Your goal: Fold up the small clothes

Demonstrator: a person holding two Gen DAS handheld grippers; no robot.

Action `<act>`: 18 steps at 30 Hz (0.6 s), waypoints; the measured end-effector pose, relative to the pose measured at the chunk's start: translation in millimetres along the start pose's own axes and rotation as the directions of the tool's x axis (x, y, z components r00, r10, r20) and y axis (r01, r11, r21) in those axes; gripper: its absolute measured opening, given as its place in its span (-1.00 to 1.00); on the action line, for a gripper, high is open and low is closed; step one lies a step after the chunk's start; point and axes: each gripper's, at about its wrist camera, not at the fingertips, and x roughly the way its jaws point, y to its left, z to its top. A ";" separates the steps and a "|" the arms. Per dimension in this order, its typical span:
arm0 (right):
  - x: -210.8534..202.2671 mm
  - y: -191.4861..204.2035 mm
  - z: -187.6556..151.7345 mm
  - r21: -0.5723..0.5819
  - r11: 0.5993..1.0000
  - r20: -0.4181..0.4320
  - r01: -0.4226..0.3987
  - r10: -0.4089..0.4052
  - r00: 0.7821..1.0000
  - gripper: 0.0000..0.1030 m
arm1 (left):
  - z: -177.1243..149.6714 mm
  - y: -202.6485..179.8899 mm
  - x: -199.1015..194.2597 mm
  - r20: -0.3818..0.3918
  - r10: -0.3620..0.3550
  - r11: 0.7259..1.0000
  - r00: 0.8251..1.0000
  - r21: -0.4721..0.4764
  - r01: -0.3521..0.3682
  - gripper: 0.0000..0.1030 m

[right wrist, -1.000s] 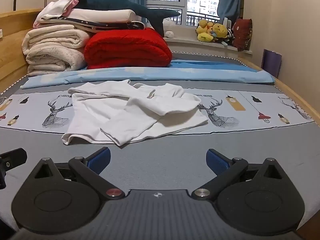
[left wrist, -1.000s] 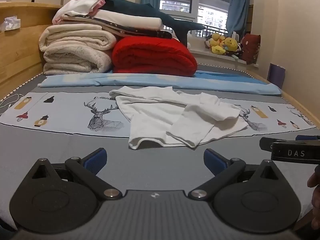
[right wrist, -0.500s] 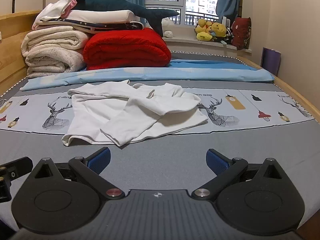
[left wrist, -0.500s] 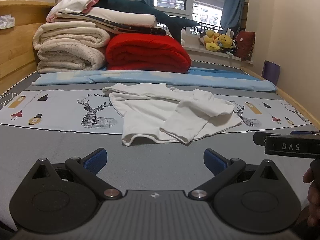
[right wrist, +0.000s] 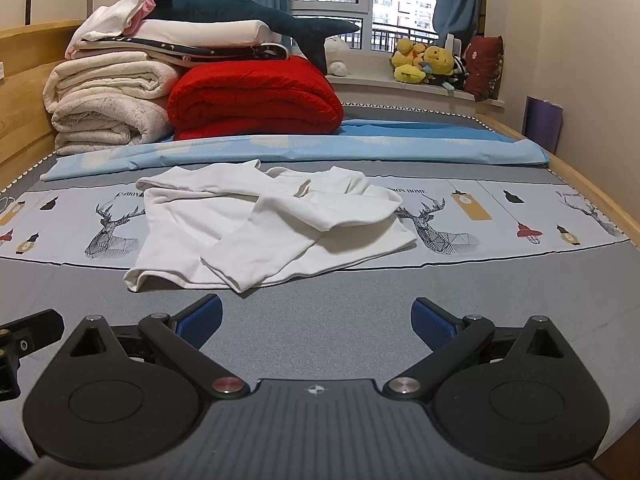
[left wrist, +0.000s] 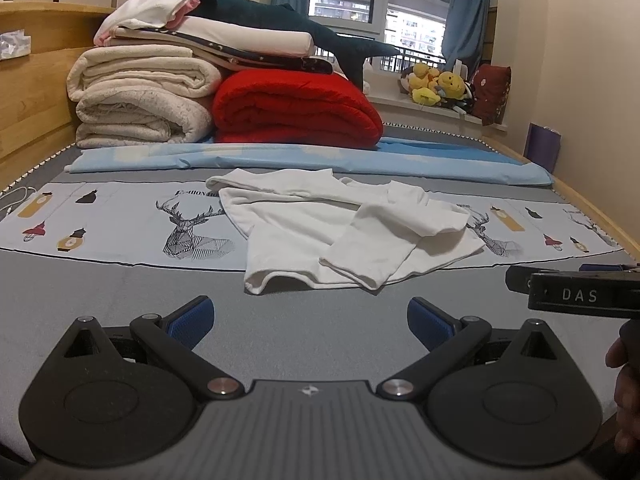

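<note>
While the left wrist view looks along the bed [left wrist: 120,292], the left claw [left wrist: 310,316] stands wide apart and holds nothing, its blue fingertips [left wrist: 191,317] low over the grey bed cover. Just ahead of it lies the white garment [left wrist: 340,226], crumpled and half folded over itself, partly on the pale strip printed with deer and partly on the grey cover. A sleeve lies across its middle, and its near hem is lifted a little at the left corner. At the right edge of this view shows part of the right claw [left wrist: 576,290], with a hand [left wrist: 626,376] below it. Behind the garment are a light blue sheet [left wrist: 280,158], a rolled red blanket [left wrist: 296,108] and a stack of cream blankets [left wrist: 140,96], with a dark plush shark [left wrist: 280,24] on top. From the right wrist view, the right claw [right wrist: 316,318] is also spread wide and empty, low over the grey cover. The white garment [right wrist: 260,224] lies ahead and a little to the left of it, not touched by either fingertip. Yellow plush toys [right wrist: 424,62] sit on the window sill, and a wooden rail [right wrist: 592,196] edges the bed on the right.
</note>
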 end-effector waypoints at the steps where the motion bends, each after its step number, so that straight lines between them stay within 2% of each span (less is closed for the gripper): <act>1: -0.1 0.3 0.2 0.003 1.000 0.001 0.001 -0.001 1.000 0.93 | -0.3 -0.3 0.1 0.002 0.000 1.000 1.000 0.002 0.000 0.99; 9: -6.3 1.3 1.5 0.003 1.000 0.046 -0.023 0.022 0.999 0.85 | -0.4 -2.0 0.5 0.003 -0.001 1.000 1.000 0.009 0.001 0.94; 18: -8.9 7.7 2.9 0.005 0.999 0.077 -0.054 0.053 0.996 0.60 | 1.1 2.9 -0.3 0.012 0.003 1.000 1.000 0.008 -0.003 0.63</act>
